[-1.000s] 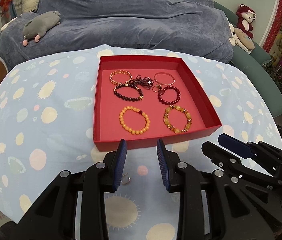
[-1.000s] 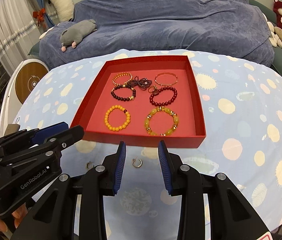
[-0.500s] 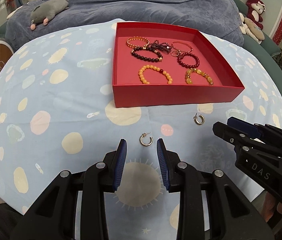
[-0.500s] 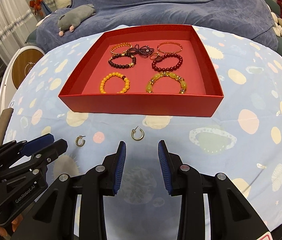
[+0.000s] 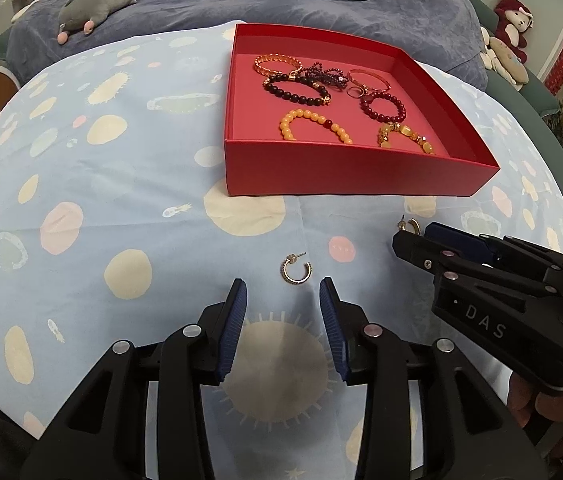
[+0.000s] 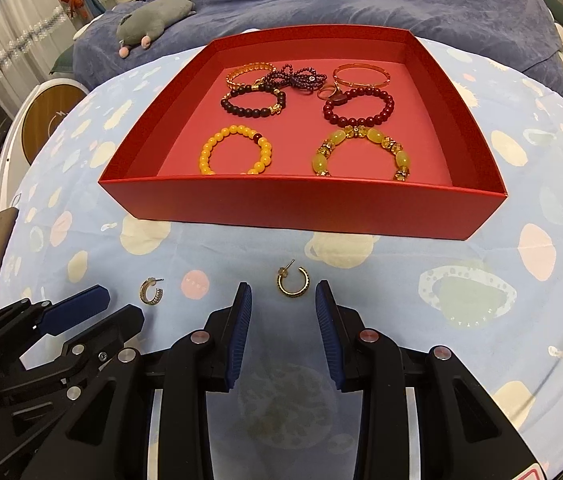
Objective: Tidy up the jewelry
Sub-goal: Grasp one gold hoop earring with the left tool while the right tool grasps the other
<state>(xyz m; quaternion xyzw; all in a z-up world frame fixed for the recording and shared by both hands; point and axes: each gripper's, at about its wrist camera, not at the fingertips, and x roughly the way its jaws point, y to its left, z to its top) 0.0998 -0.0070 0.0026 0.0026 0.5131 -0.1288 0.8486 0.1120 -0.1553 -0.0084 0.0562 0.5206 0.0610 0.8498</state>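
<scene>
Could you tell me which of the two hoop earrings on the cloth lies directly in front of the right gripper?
The earring nearer the box's middle, just ahead of the right gripper; the other earring lies off beside the left gripper.

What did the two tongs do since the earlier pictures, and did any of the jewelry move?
Both tongs came down toward the spotted blue cloth. The left tongs now hover just short of one small gold hoop earring, their jaws having just opened wider; the right tongs face the other gold hoop earring. Nothing is gripped. The earrings, the red cardboard tray and its bracelets stayed put.
</scene>
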